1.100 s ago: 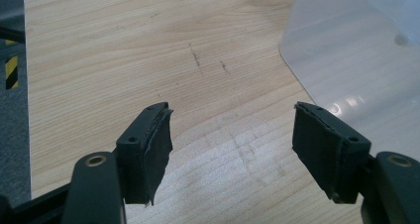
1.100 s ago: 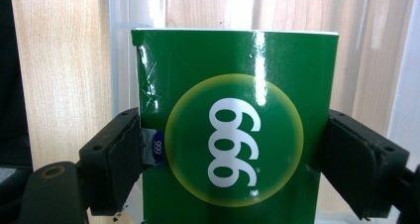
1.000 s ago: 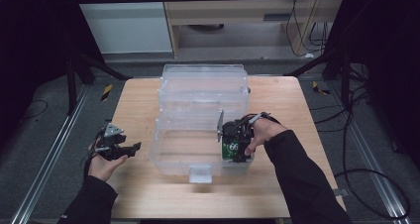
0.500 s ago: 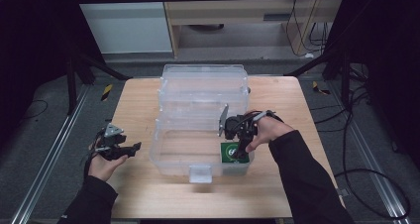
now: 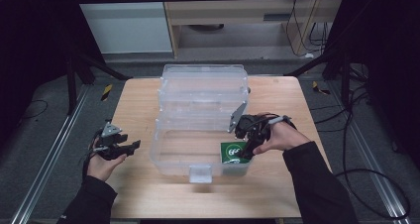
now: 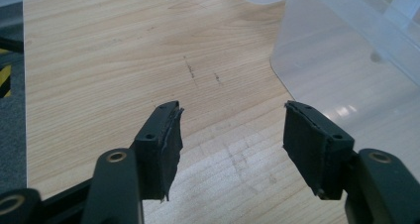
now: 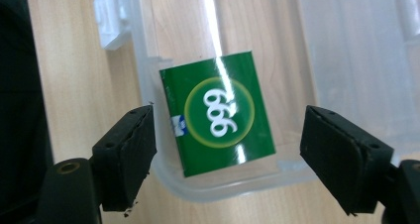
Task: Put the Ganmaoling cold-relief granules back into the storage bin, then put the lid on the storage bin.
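Observation:
A green box (image 5: 229,150) printed with 999 lies flat in the front right corner of a clear plastic bin (image 5: 178,149). My right gripper (image 5: 246,152) hovers just above it, open. In the right gripper view the green box (image 7: 220,117) lies below and between the spread jaws of the right gripper (image 7: 229,109), untouched; these jaws have just been closing a little with nothing gripped. My left gripper (image 5: 132,145) is held left of the bin, open. Its jaws (image 6: 230,112) have just been closing slightly over bare wood, with nothing between them.
The bin's clear lid (image 5: 203,87) is folded back behind it. A latch tab (image 5: 200,173) sticks out at the bin's front. The bin wall (image 6: 346,60) is close to the left gripper's right jaw. The wooden table (image 5: 138,100) has dark frame legs and cables around it.
My right gripper has lifted up out of the bin's corner, leaving the green box lying uncovered there. The left hand has stayed where it was.

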